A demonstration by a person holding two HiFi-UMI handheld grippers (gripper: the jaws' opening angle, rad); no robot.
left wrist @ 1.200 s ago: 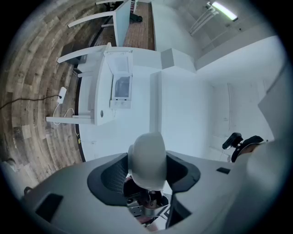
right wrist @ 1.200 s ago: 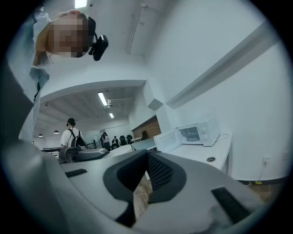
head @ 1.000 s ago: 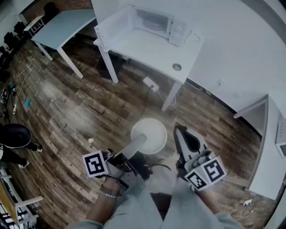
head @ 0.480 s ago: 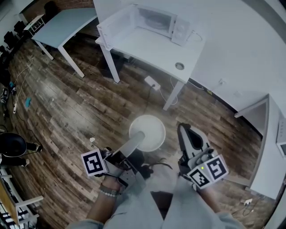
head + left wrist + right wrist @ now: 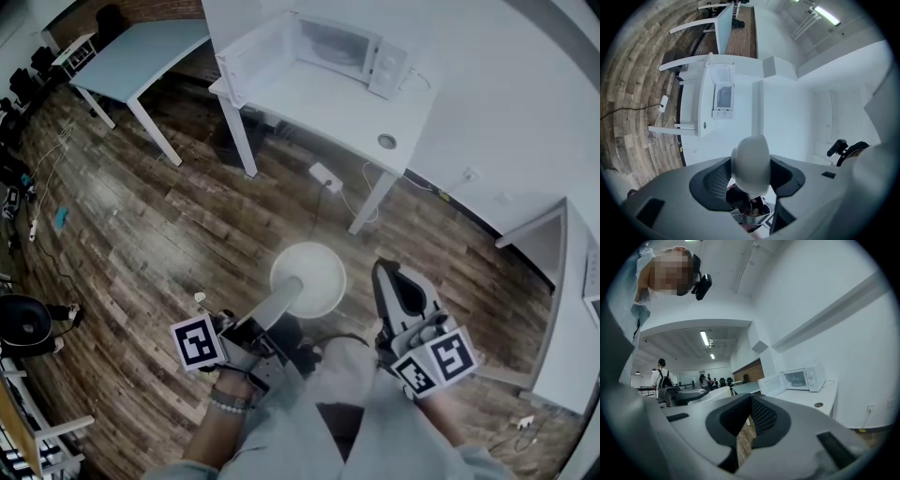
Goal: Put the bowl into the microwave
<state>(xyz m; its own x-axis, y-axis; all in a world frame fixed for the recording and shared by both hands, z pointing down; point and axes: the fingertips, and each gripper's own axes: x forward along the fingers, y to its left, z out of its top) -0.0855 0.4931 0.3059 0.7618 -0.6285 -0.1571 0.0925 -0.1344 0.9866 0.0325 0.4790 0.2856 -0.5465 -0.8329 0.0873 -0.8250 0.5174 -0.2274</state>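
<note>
White bowl clamped in left gripper, right gripper pinched together; open microwave on table at twelve o'clock, wood floor.

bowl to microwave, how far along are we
Done: the left gripper is shut on the bowl, and the microwave on the white table has its door open. In hand: the bowl is carried above the floor, short of the table. Left: reach the microwave, set the bowl inside. The right gripper is shut, empty.
</note>
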